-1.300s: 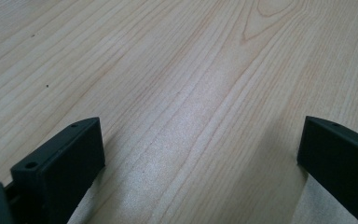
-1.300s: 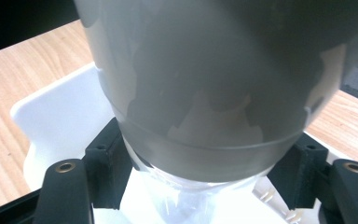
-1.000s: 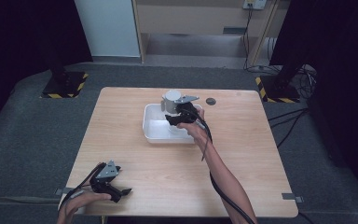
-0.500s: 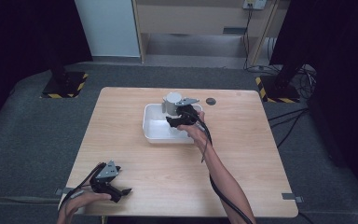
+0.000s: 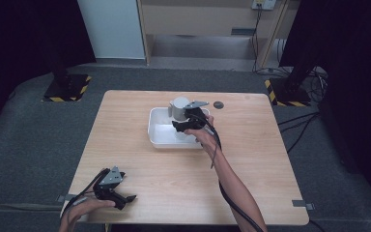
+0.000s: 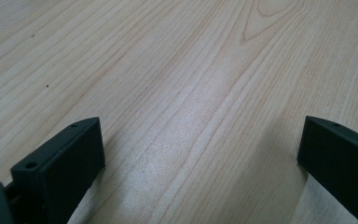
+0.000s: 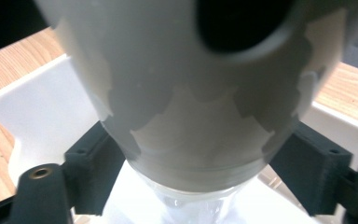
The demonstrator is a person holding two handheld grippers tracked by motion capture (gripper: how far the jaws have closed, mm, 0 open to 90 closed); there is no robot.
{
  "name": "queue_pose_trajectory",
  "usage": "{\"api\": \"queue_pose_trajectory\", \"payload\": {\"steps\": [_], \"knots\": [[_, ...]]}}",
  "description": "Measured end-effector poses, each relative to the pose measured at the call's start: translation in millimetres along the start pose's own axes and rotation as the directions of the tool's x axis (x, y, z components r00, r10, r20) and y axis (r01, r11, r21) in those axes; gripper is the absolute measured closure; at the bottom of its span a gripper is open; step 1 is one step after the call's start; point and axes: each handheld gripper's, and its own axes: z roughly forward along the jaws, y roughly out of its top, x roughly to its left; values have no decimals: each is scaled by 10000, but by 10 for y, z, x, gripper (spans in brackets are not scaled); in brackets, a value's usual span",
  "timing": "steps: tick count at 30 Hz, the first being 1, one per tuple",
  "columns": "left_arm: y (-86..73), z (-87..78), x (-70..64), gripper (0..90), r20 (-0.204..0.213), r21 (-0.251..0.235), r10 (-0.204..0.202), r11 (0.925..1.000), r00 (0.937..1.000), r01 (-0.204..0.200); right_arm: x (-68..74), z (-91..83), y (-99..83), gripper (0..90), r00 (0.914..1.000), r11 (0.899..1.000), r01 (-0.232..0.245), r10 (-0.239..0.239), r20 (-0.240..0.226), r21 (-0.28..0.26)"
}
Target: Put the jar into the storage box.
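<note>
A pale grey container (image 5: 178, 107) with a clear lower part is held over the far side of a white tray (image 5: 157, 138) in the middle of the wooden table (image 5: 256, 145). My right gripper (image 5: 179, 121) is shut on it. In the right gripper view the container (image 7: 186, 93) sits close up, with a dark opening near its top and the black jaws pressed against both sides of its lower body; the tray's wall (image 7: 32, 107) lies behind. My left gripper (image 5: 125, 199) rests at the table's front left corner. Its jaws stand wide open over bare wood (image 6: 200, 93).
A small dark round disc (image 5: 218, 104) lies on the table just right of the tray, near the far edge. A cable trails from the right gripper along the forearm. Black stands with yellow-striped bases stand on the floor beyond the table.
The container in my right gripper has shifted slightly toward the near side over the tray. The left gripper has not moved.
</note>
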Motion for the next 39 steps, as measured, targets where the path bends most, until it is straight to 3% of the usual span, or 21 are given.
{"api": "queue_pose_trajectory", "payload": {"steps": [4, 12, 23, 39], "knots": [[0, 0, 0, 0, -1, -2, 0, 10000, 10000, 0, 15, -53, 9, 153, 9998, 10000, -73, 73, -163, -23], [0, 0, -1, 0, 42, 4, -25, 10000, 10000, 25, 40, -138, -12, 60, 9999, 9999, -146, 146, 1, -3], [0, 1, -3, 0, 29, -6, -27, 10000, 10000, 27, 46, -284, -85, 47, 9992, 9996, -284, 281, -285, -84], [2, 0, 4, 0, -1, -2, 69, 10000, 10000, -69, 149, -456, -165, 44, 9981, 9989, 69, -98, -610, -462]]}}
